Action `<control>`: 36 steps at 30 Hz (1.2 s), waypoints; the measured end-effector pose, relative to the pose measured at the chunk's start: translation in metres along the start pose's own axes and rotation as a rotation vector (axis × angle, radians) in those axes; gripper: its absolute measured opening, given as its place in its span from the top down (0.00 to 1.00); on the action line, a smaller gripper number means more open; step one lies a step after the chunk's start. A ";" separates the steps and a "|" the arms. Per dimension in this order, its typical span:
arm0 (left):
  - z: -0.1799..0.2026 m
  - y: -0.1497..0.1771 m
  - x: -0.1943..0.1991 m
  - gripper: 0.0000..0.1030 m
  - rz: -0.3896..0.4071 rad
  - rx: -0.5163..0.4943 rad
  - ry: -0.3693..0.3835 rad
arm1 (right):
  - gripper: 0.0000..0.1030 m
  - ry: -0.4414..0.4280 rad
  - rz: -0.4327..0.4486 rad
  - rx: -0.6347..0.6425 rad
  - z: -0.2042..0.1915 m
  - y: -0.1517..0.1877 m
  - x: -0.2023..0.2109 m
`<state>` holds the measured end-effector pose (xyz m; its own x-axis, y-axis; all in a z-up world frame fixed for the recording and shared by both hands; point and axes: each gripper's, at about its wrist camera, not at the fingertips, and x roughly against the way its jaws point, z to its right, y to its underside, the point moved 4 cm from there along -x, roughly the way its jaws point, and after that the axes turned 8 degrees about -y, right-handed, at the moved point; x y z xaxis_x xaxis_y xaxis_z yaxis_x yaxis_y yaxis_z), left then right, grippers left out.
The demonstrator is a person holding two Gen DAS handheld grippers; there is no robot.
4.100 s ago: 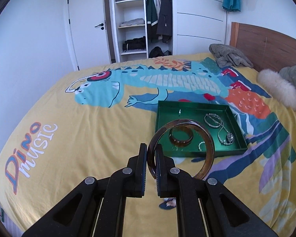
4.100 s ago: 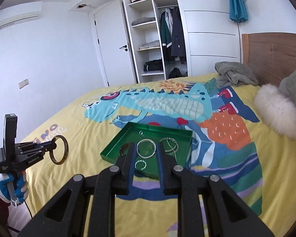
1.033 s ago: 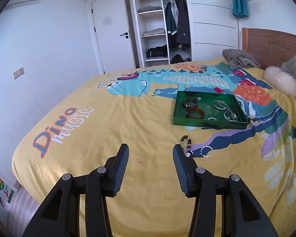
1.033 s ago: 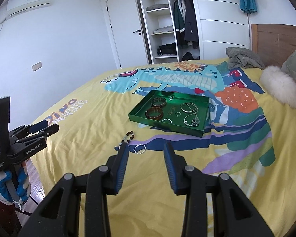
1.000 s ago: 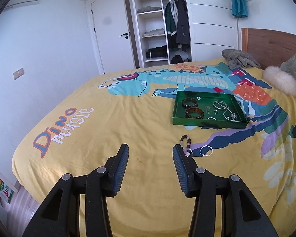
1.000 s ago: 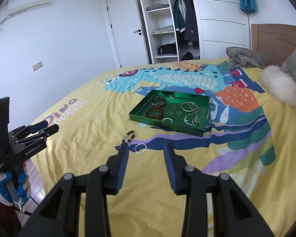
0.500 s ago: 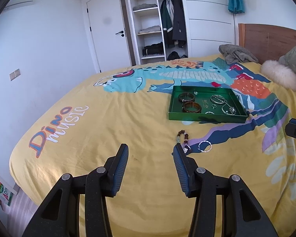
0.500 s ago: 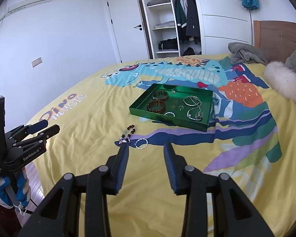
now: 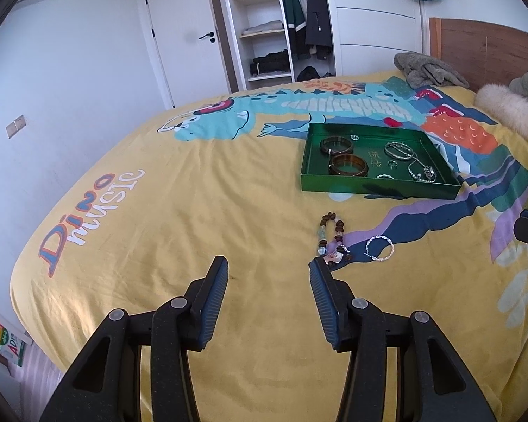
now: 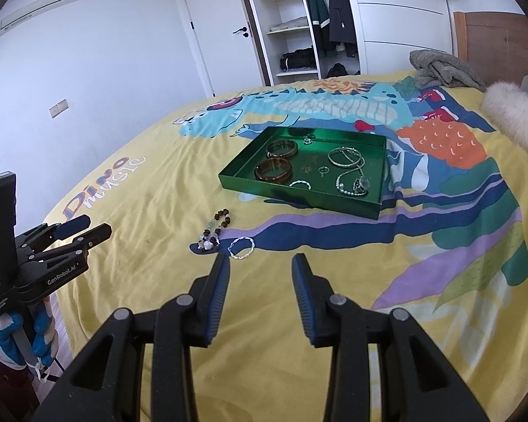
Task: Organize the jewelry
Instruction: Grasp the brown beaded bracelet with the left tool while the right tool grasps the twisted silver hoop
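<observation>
Left gripper empty, spread wide, pulled back from green tray after dropping amber bangle inside; right gripper likewise released. Remaining short of tray: beaded bracelet, silver bracelet.

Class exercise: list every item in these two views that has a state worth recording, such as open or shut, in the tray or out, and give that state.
left gripper: open, empty
right gripper: open, empty
green tray: on the bedspread, holding jewelry
two brown bangles: in the tray
beaded bracelet: out, on the bedspread
silver bracelet: out, beside the beaded one
door: shut
</observation>
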<state>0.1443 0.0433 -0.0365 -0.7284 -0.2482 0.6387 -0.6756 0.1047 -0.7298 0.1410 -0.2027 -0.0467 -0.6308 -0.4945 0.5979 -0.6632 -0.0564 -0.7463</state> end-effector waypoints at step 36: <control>0.071 0.001 -0.178 0.63 -0.250 -0.111 0.332 | 0.71 -0.178 -0.263 0.063 0.022 0.007 -0.186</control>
<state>0.2817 0.0191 -0.1682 -0.5252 0.0427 0.8499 -0.8312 0.1884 -0.5231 0.2623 -0.1304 -0.1693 -0.3571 -0.6000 0.7159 -0.7643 -0.2529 -0.5932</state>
